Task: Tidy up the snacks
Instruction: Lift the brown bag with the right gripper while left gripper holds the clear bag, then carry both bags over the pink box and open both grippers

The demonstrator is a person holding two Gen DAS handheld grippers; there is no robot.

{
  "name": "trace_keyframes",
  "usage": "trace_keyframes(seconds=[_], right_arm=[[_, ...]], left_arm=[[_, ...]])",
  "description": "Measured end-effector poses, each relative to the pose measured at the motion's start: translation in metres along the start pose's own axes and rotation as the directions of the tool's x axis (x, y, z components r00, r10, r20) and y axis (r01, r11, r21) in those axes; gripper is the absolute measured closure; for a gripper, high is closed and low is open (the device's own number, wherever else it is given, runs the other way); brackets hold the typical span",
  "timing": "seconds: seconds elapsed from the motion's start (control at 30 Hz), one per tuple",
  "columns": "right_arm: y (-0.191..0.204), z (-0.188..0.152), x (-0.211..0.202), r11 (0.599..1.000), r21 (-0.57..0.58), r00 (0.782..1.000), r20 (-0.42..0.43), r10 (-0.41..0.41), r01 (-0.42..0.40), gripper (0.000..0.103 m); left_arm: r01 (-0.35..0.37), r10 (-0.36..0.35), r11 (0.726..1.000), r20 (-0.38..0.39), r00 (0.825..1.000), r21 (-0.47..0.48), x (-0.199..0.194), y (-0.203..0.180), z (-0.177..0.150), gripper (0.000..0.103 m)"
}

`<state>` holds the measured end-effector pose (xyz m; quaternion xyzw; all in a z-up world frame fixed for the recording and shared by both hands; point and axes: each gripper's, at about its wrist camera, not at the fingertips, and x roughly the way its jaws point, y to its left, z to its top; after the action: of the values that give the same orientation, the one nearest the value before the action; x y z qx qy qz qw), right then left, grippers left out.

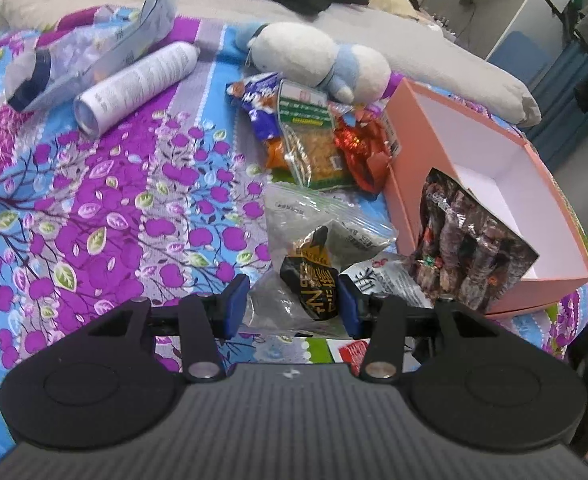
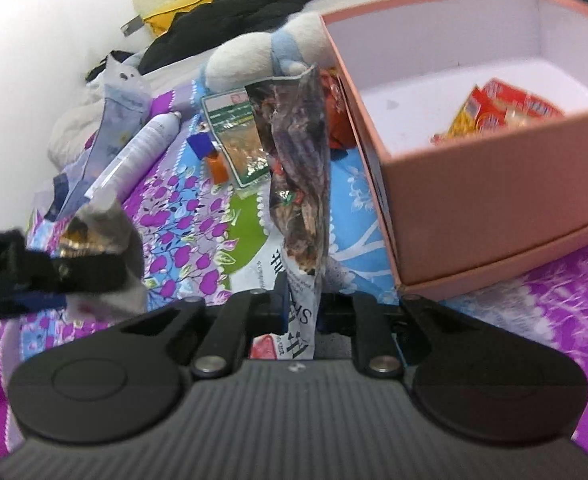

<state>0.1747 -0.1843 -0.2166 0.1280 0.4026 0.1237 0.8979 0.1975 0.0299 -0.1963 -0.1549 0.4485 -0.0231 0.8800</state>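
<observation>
the right gripper (image 2: 300, 308) is clamped on the lower edge of a dark printed snack bag (image 2: 300, 168), which stands edge-on above the pads, lifted off the bedspread (image 2: 181, 224). judging by that raised hold, the bag is bound for the pink box (image 2: 474, 184) just beside it at 2 o'clock, where 1 red and yellow packet (image 2: 498, 114) already lies on the white floor; the box sits open-topped, near enough for short carries.

the left gripper (image 1: 291, 306) holds its blue pads (image 1: 235, 306) about halfway apart around a clear pouch with a black and yellow packet (image 1: 314, 276) inside. the right-hand pad touches the packet, but whether the pair truly pinches it i cannot tell, since a gap shows beside the left-hand pad. seen from the right wrist, that same pouch appears to hang clear of the cloth at 9 o'clock, which hints at a grip.

further out from the left gripper, at 12 o'clock, a small heap waits unsorted: a green-labelled bag of golden snacks (image 1: 314, 144), a purple packet (image 1: 259, 102) and a red foil wrapper (image 1: 358, 148), pressed against the box wall. a plush toy (image 1: 318, 60) lies just behind them. at 10 o'clock a white cylinder (image 1: 137, 88) and a pale pouch (image 1: 149, 28) rest well apart from the food, likely no part of the sorting.
</observation>
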Motion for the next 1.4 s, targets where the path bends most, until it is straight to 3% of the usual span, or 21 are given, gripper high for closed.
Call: trace_keyframes(seconds=[0.5, 0.8, 1.07, 1.4], right_arm=[[0.015, 0.032, -0.087, 0.995, -0.089, 0.994, 0.101, -0.029, 0.038, 0.088], [-0.01, 0.066, -0.124, 0.992, -0.072, 0.978, 0.187, -0.092, 0.107, 0.088], [-0.054, 0.119, -0.116, 0.981, -0.052, 0.966, 0.194, -0.171, 0.184, 0.088], [-0.114, 0.159, -0.064, 0.971, -0.008, 0.965, 0.112, -0.237, 0.239, 0.088]], left_arm=[[0.033, -0.038, 0.997, 0.078, 0.996, 0.071, -0.054, -0.03, 0.023, 0.05], [0.093, -0.112, 0.984, 0.116, 0.987, 0.154, -0.064, -0.085, 0.057, 0.05], [0.155, -0.174, 0.963, 0.07, 0.982, 0.222, -0.029, -0.146, 0.089, 0.05], [0.167, -0.164, 0.951, -0.036, 0.986, 0.26, 0.053, -0.19, 0.121, 0.05]])
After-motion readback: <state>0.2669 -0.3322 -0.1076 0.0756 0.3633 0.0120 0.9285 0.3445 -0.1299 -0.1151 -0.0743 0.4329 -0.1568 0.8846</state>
